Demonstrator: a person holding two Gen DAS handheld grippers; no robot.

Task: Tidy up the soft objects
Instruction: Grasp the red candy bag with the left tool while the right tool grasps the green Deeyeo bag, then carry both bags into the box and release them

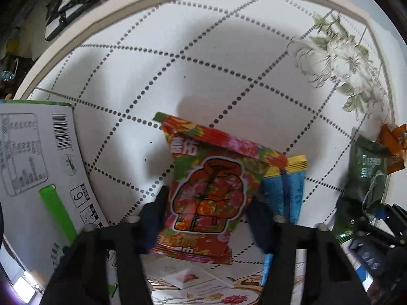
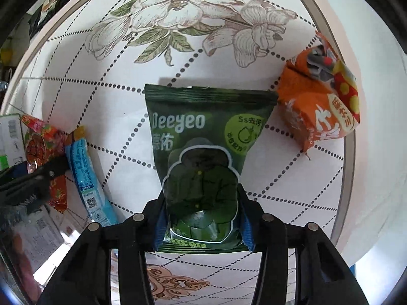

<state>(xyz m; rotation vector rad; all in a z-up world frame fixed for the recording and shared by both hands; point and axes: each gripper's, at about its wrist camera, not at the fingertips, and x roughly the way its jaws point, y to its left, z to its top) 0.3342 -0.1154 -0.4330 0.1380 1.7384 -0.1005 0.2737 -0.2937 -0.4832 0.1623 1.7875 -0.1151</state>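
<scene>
- The left gripper points down at the table, a white top with dotted diamond lines, a flower print and a pale rim.
- Its two dark fingers sit against the two side edges of the red floral wipes pack, pinching it; the picture is a little blurred there, so how firm the squeeze is cannot be told.
- Taking that red floral wipes pack as the landmark: the blue packet lies just beside it on the right, partly tucked under its right edge, with a yellow strip at its far end.
- A white cardboard box with a barcode and a green stripe lies to the left of the red pack, apart from it.
- Far to the right of the red pack, near the table rim, is the dark green Deeyeo wipes pack.
- The right gripper points down, its blue-padded fingers pressed against both sides of the green pack's near half, pinching it.
- The orange snack bag lies farther right still, its corner touching the green pack's top right corner.
- In the right wrist view the left gripper appears at the left edge, over the red pack.
</scene>
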